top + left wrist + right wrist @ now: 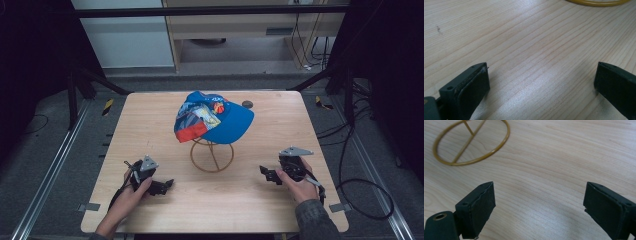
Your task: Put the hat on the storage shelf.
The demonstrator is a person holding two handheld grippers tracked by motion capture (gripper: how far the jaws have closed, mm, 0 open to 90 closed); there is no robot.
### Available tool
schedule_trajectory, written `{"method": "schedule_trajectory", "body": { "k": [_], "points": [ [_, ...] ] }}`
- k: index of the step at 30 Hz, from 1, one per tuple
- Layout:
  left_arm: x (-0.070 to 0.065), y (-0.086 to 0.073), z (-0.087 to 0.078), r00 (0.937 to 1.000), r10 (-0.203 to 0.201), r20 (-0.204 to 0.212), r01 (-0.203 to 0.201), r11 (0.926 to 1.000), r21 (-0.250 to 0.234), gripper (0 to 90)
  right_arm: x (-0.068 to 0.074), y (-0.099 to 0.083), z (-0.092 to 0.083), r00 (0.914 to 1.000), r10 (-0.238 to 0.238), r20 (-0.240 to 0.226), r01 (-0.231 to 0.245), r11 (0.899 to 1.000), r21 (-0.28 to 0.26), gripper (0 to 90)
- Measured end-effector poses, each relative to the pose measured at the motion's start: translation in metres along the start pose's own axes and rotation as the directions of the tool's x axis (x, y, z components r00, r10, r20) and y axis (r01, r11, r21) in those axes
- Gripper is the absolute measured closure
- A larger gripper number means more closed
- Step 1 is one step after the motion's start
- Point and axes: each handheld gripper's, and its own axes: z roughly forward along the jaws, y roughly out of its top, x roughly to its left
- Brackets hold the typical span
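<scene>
A blue cap [212, 117] with a red and patterned panel sits on top of a gold wire stand [212, 155] at the middle of the wooden table [150, 115]. The stand's ring base [471, 143] lies flat on the wood, and an arc of it [599, 3] crosses the top of the left gripper view. My left gripper [167, 185] rests low on the table at the front left, open, with bare wood between its pads [471, 87]. At the front right my right gripper [263, 172] is open too, its pads [477, 207] wide apart over bare wood.
A small dark round mark [247, 104] lies on the table behind the cap. Metal rails [55, 165] run along the floor on both sides. Black cables [360, 190] trail over the floor to the right. A cabinet [250, 25] stands beyond the table.
</scene>
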Motion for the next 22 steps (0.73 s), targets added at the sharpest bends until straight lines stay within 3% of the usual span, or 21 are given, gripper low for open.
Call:
{"method": "schedule_trajectory", "body": {
  "k": [4,12,16,22],
  "points": [
    [0.000,0.000,0.000,1.0000,0.000,-0.001,0.000,1.0000,0.000,0.0,0.006,-0.006,0.010,1.0000,-0.002,0.004,0.002,1.000,0.014,10.2],
    [0.000,0.000,0.000,1.0000,0.000,-0.001,0.000,1.0000,0.000,0.0,0.019,-0.017,0.026,0.9981,-0.056,0.025,0.055,0.997,0.047,9.2],
    [0.000,0.000,0.000,1.0000,0.001,-0.001,-0.001,1.0000,0.000,0.0,0.022,-0.017,0.027,0.9945,-0.091,0.052,0.088,0.994,0.059,9.6],
    [0.000,0.000,0.000,1.0000,0.001,0.000,-0.001,1.0000,0.000,0.0,0.024,-0.018,0.026,0.9944,-0.086,0.060,0.083,0.995,0.061,9.2]
  ]
}}
